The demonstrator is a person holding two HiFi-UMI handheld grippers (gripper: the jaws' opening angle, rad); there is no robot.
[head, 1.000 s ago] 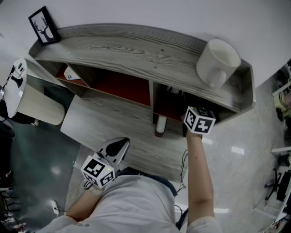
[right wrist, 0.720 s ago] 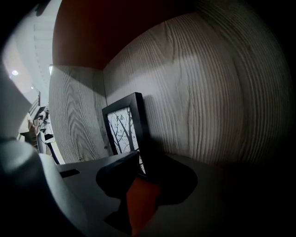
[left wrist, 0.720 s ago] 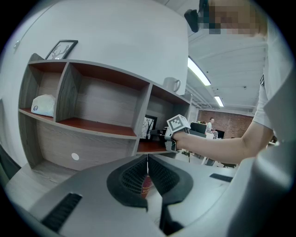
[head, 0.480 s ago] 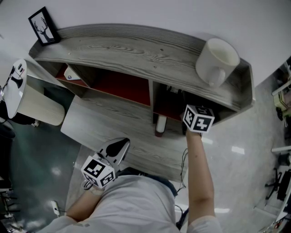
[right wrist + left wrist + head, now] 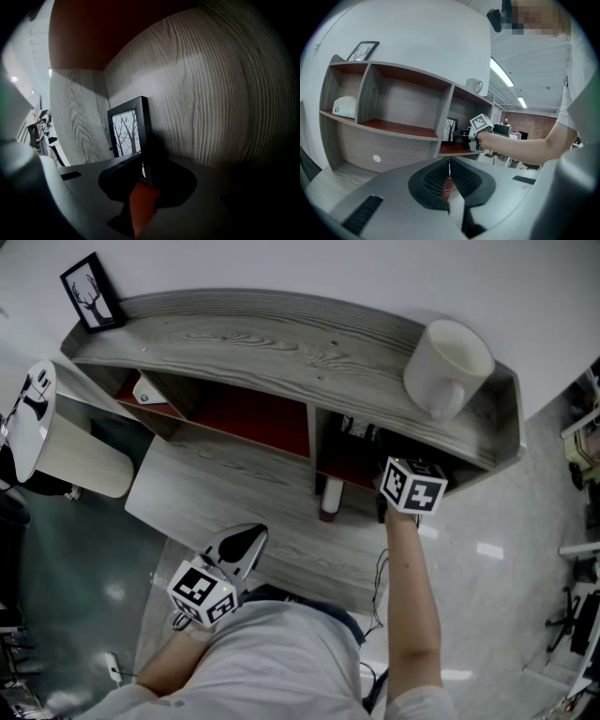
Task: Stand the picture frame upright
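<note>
Head view: mug [image 5: 448, 364] atop shelf [image 5: 262, 338], right end; deer print [image 5: 91, 292] atop left end.
Left gripper view: left gripper [image 5: 450, 174] pinched together, empty, before shelf.
Right gripper view: right gripper [image 5: 143, 174], jaws just closing, clamps frame [image 5: 129, 133] edge; frame upright in shelf's right compartment.

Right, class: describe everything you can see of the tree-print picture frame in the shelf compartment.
The picture frame has a thin black border, material unclear, around a white print of bare black trees. It stands roughly upright, near the grey wood-grain back wall of a compartment. Its near edge is pinched between the jaws of the right tool, which have just been closing.
</note>
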